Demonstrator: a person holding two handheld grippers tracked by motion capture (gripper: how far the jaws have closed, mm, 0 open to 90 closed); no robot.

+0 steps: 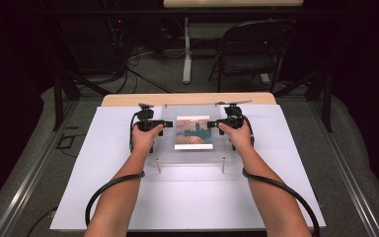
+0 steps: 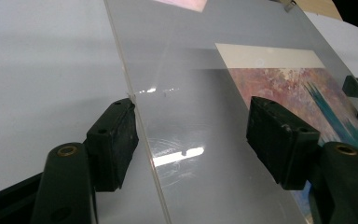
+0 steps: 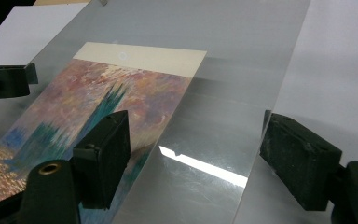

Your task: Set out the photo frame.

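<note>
A clear acrylic sheet (image 1: 190, 155) lies raised on short metal posts (image 1: 158, 166) over a painted print (image 1: 193, 132) in pink, gold and teal. My left gripper (image 1: 161, 126) is at the sheet's left edge and stands open. In the left gripper view the left gripper (image 2: 196, 140) has one jaw beside the sheet's edge (image 2: 142, 126) and the other over the sheet, near the print (image 2: 298, 88). My right gripper (image 1: 216, 123) is open at the right edge. In the right gripper view the right gripper (image 3: 203, 158) has one jaw over the print (image 3: 121, 98) and one off the sheet (image 3: 242, 93).
The sheet rests on a white board (image 1: 192, 197) that covers a wooden table (image 1: 187, 98). Beyond the table stand a black folding chair (image 1: 254, 49) and a white table leg (image 1: 187, 54). Cables trail from both grippers along the forearms.
</note>
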